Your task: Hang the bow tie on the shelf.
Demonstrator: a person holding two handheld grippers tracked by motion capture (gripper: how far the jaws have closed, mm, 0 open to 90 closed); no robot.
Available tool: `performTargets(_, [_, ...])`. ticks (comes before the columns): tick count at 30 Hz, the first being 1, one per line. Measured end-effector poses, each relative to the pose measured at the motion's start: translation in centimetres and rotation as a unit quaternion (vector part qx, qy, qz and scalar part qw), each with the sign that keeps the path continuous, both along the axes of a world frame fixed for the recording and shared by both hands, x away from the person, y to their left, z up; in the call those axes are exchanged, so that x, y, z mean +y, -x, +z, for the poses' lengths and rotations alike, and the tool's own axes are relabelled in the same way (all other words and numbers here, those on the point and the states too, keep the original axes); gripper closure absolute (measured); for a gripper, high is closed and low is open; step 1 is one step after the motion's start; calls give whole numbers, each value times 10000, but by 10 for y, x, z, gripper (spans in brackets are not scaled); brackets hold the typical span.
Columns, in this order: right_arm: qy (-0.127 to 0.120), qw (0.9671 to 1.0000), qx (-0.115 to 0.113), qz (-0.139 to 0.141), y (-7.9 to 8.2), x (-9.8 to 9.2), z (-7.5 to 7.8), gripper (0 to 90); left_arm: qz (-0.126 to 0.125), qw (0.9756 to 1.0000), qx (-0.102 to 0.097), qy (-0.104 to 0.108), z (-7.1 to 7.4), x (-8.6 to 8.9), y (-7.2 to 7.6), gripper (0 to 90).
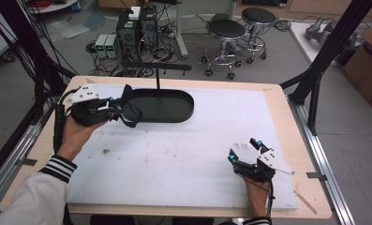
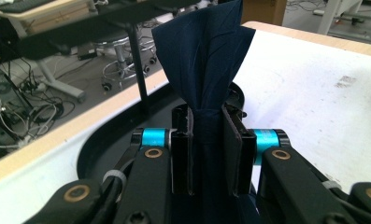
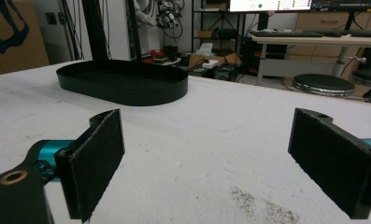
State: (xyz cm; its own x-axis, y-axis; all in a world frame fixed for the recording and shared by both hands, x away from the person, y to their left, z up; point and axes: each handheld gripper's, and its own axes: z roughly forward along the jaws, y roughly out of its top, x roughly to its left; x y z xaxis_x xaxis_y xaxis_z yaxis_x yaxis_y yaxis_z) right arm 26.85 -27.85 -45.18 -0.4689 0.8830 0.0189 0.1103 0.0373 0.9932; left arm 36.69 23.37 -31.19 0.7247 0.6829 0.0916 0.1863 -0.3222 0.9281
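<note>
A person's left gripper [image 1: 114, 108] clamps a bunched dark blue cloth [image 2: 206, 60] at the left rim of a black oval tray [image 1: 174, 108], toward ten o'clock on the white tabletop [image 1: 183, 154]. In the left gripper view the jaws stand nearly closed, pinching the cloth at a narrow waist, with fabric fanning out beyond the pads and more trailing back between the arms. Its long axis runs along the gripper's own line, the free end pointing forward toward the tray; in the high view the cloth [image 1: 130, 110] droops in loops over the tray's edge.

The right gripper [image 1: 243, 151] rests near five o'clock, well apart from the tray, jaws wide open and holding nothing.

The step in hand appears to be delivering the cloth into the tray. Doing it well likely means carrying the bundle over the rim toward the tray's middle before the jaws part, so trailing loops fall inside rather than draping over the edge.
</note>
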Motion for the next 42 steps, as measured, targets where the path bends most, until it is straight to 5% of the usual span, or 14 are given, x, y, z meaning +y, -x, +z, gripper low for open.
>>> performTargets(10, [-10, 10000, 6, -16, 0, 0, 0, 98, 58, 10000, -61, 14, 12, 0, -25, 750])
performTargets(21, [59, 10000, -8, -13, 0, 1, 0, 97, 155, 9993, -177, 283, 24, 4, -48, 750])
performTargets(42, [-17, 10000, 41, -41, -1, 0, 0, 97, 499, 9976, -431, 185, 32, -2, -90, 750])
